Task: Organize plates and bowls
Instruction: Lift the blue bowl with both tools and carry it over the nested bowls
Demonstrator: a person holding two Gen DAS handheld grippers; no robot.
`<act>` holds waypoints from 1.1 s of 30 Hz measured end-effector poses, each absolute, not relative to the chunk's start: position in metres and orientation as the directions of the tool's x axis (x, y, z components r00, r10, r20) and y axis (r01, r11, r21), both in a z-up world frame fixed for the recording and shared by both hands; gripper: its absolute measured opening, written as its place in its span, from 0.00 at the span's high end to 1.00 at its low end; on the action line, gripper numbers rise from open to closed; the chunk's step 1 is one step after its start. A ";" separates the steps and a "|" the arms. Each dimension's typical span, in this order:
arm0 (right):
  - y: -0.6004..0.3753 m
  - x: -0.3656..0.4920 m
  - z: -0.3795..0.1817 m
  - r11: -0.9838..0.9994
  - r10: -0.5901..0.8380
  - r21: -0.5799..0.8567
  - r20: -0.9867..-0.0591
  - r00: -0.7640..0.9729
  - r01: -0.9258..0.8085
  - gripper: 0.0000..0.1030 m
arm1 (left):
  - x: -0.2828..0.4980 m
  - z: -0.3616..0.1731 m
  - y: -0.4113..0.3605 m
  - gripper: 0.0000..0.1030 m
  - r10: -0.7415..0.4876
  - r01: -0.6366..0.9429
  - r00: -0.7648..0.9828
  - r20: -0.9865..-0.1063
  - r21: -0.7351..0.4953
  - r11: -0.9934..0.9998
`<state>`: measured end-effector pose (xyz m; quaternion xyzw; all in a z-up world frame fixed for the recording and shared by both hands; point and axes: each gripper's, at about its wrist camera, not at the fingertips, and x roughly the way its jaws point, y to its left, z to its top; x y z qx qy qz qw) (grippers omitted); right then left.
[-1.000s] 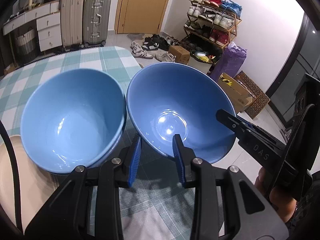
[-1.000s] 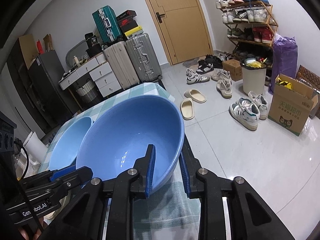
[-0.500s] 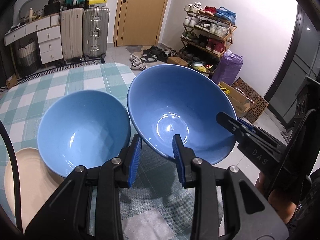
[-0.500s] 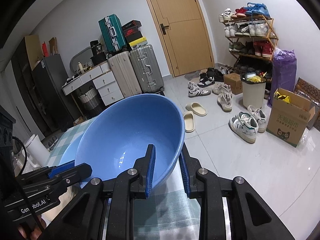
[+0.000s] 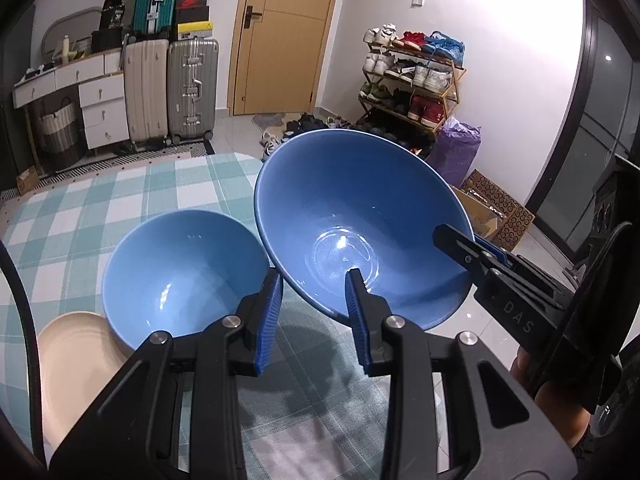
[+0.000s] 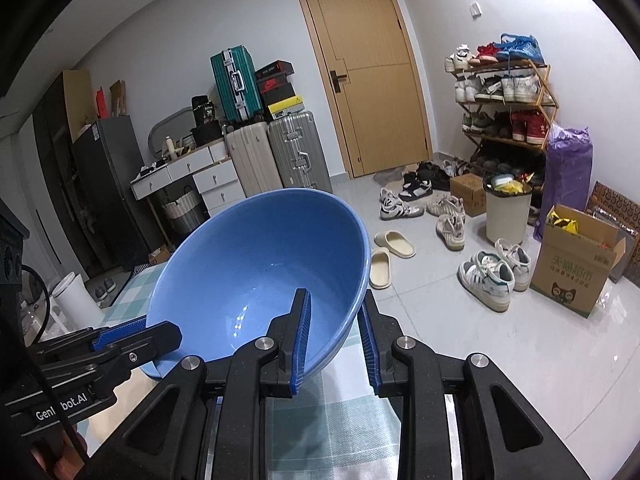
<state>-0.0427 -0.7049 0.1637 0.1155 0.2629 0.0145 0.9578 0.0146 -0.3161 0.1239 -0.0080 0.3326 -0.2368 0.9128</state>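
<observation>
A large blue bowl (image 5: 356, 216) is held in the air, tilted, above the checked tablecloth (image 5: 120, 192). My left gripper (image 5: 314, 304) is shut on its near rim. My right gripper (image 6: 334, 328) is shut on the bowl's rim (image 6: 264, 280) too, and shows at the right of the left wrist view (image 5: 472, 248). A second blue bowl (image 5: 180, 276) stands on the table to the left, its edge on a beige plate (image 5: 76, 364). In the right wrist view only a sliver of it shows under the held bowl.
The table's far edge is rounded; beyond it lie floor, suitcases (image 5: 172, 88), a white drawer unit (image 5: 80, 96), a door, a shoe rack (image 5: 412, 84) and loose shoes. A bin (image 6: 508, 208) and cardboard box (image 6: 576, 268) stand on the floor at right.
Both grippers have lifted the large blue bowl higher off the table. The second bowl and the plate stayed on the table and look smaller and lower now.
</observation>
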 end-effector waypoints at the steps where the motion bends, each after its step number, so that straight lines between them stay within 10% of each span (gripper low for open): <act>1: -0.703 -0.045 0.165 0.973 0.090 0.228 -0.495 0.864 0.030 0.75 | 0.011 0.126 -0.314 0.72 -0.436 0.427 0.670 -0.600 -0.169 0.888; 33: -0.629 -0.043 0.177 0.970 0.214 0.201 -0.414 0.885 -0.140 0.74 | -0.030 0.158 -0.228 0.72 -0.367 0.328 0.737 -0.567 -0.175 0.928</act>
